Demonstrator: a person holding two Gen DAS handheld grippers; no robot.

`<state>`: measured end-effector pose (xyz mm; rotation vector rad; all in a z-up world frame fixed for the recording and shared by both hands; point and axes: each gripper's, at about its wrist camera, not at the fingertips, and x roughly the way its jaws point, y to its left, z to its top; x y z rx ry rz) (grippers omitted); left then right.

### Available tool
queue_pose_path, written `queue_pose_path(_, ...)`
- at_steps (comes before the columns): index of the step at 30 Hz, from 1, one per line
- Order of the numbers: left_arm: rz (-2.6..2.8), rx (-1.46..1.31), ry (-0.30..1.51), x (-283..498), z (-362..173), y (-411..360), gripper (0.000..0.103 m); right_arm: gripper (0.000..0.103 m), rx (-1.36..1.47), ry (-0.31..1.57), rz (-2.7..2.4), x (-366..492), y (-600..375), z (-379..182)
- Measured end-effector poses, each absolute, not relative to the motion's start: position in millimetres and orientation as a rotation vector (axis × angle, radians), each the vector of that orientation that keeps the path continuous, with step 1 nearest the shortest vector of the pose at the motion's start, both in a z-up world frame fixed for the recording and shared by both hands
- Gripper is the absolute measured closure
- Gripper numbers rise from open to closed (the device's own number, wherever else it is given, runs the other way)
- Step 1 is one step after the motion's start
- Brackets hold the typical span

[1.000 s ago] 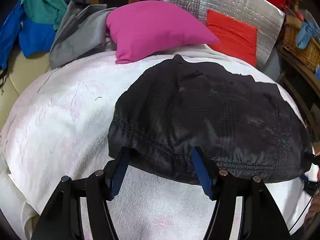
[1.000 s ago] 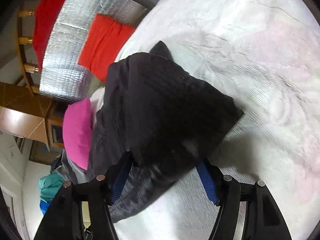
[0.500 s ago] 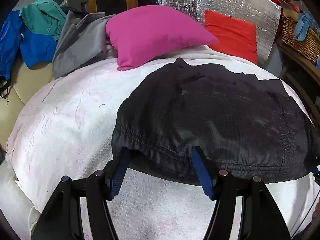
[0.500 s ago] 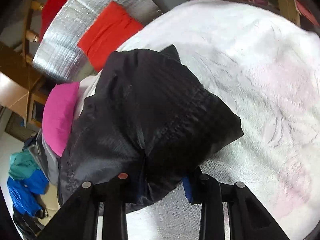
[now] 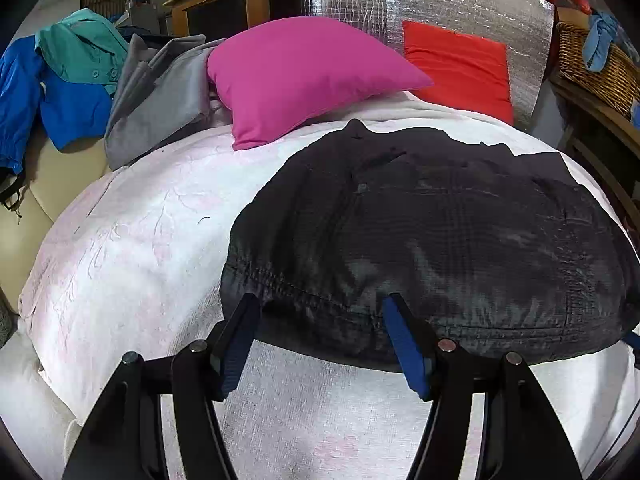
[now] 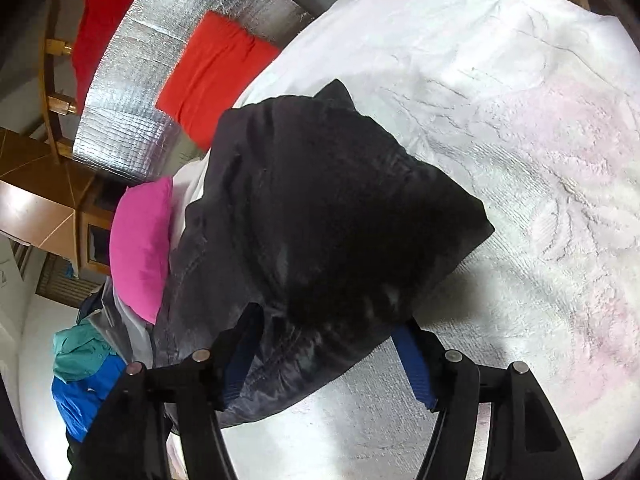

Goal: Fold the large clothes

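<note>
A black quilted jacket (image 5: 432, 240) lies spread on a white blanket (image 5: 132, 264), its hem toward me. My left gripper (image 5: 320, 320) is open, its blue-padded fingers (image 5: 404, 340) at the near hem, the fabric edge between them. In the right wrist view the jacket (image 6: 320, 216) bulges up in a folded heap. My right gripper (image 6: 328, 336) is open, its fingers on either side of the jacket's near corner, which drapes between them.
A magenta pillow (image 5: 308, 76) and a red cushion (image 5: 460, 68) lie behind the jacket against a silver foil panel (image 5: 440, 4). Grey, teal and blue clothes (image 5: 80, 80) are piled at the left. A wicker basket (image 5: 592, 64) stands at the right.
The right gripper was shut on the jacket's corner half a second ago and has now opened. The left gripper stays open at the hem and has tilted slightly lower.
</note>
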<state>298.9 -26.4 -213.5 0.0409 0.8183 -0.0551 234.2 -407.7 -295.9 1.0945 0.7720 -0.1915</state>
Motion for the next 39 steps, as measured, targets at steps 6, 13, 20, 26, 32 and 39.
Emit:
queue_pose_path(6,-0.054,0.058,0.817,298.4,-214.3,-27.4,0.037,0.035,1.149,0.754,-0.228,239.6,-414.0,-304.4)
queue_pose_path(13,-0.138,-0.219,0.87,303.9,-211.4,12.0,0.029,0.035,1.213,0.708,-0.255,227.8,-429.1,-309.9)
queue_pose_path(20,-0.112,-0.648,1.016,315.0,-251.1,72.8,0.024,0.032,1.201,0.685,-0.25,225.5,-428.7,-305.5)
queue_pose_path(26,-0.166,-0.762,1.019,331.7,-264.0,71.0,0.024,0.033,1.167,0.694,-0.264,238.0,-426.3,-309.2)
queue_pose_path(32,-0.174,-0.718,0.944,344.2,-256.1,64.1,0.058,0.067,0.968,0.644,-0.288,236.4,-412.8,-283.3)
queue_pose_path(39,-0.246,-0.552,0.832,335.4,-229.0,46.6,0.067,0.074,0.871,0.565,-0.337,214.9,-405.0,-261.5)
